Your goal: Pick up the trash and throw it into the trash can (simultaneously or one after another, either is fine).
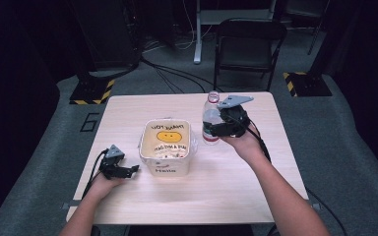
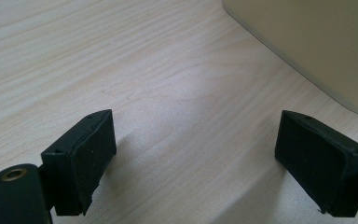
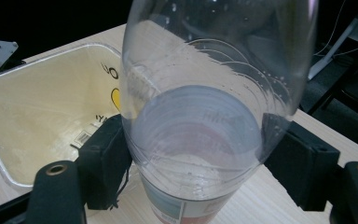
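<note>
High view shows a pale wooden desk (image 1: 187, 196) with a cream square container (image 1: 167, 147) standing near its middle, a yellow smiley face and dark lettering printed on its inner wall. Just to the right of the container, toward the far edge of the desk, a clear plastic bottle (image 1: 209, 120) with a red-and-white label stands upright, and the right gripper (image 1: 222, 129) is closed around its body, the person's right hand (image 1: 243, 142) behind it. Right gripper view confirms the hold: both black fingers (image 3: 105, 163) press against the bottle's (image 3: 205, 116) transparent sides just above the label, with the container's (image 3: 37, 116) open mouth lying beyond to the left. The left gripper (image 1: 128, 170) rests low near the desk's left edge, just beside the container's left wall but apart from it, gripped by the person's left hand (image 1: 106, 184). Left gripper view shows its fingers (image 2: 86, 158) spread wide with nothing between them but bare wood, the container's (image 2: 317, 42) cream wall at the upper right
</note>
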{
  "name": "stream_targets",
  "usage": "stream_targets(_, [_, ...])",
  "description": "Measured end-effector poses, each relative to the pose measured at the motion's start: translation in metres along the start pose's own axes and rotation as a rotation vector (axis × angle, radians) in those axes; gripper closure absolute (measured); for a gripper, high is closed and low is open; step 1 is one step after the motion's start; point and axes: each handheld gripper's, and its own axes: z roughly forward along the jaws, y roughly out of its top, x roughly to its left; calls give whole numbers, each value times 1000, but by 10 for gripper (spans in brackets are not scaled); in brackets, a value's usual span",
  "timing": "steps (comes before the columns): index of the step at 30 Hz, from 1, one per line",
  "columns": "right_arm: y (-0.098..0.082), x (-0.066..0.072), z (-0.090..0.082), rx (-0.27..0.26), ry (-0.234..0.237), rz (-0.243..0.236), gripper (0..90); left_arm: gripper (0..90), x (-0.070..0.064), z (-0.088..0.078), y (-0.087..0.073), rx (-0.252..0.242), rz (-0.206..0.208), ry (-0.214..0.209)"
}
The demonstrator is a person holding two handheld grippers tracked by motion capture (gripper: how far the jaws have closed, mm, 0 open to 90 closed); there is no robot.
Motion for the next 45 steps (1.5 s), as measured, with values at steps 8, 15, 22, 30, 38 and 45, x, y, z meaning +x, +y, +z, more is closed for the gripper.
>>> stream_targets(8, [11, 2, -5, -4, 6, -9, 256, 121, 0, 0, 0, 0, 0, 0])
stream_targets(15, [22, 2, -12, -14, 7, -24, 256, 121, 0, 0, 0, 1, 0, 0])
stream_targets(22, [37, 5, -19, -25, 11, -41, 256, 121, 0, 0, 0, 0, 0, 0])
stream_targets(30, [49, 9, -22, -46, 26, -49, 256, 121, 0, 0, 0, 0, 0, 0])
stream_targets(38, [59, 16, -22, -59, 45, -61, 256, 121, 0, 0, 0, 0, 0, 0])
stream_targets(45, [68, 23, -22, -67, 70, -72, 256, 121, 0, 0, 0, 1, 1, -1])
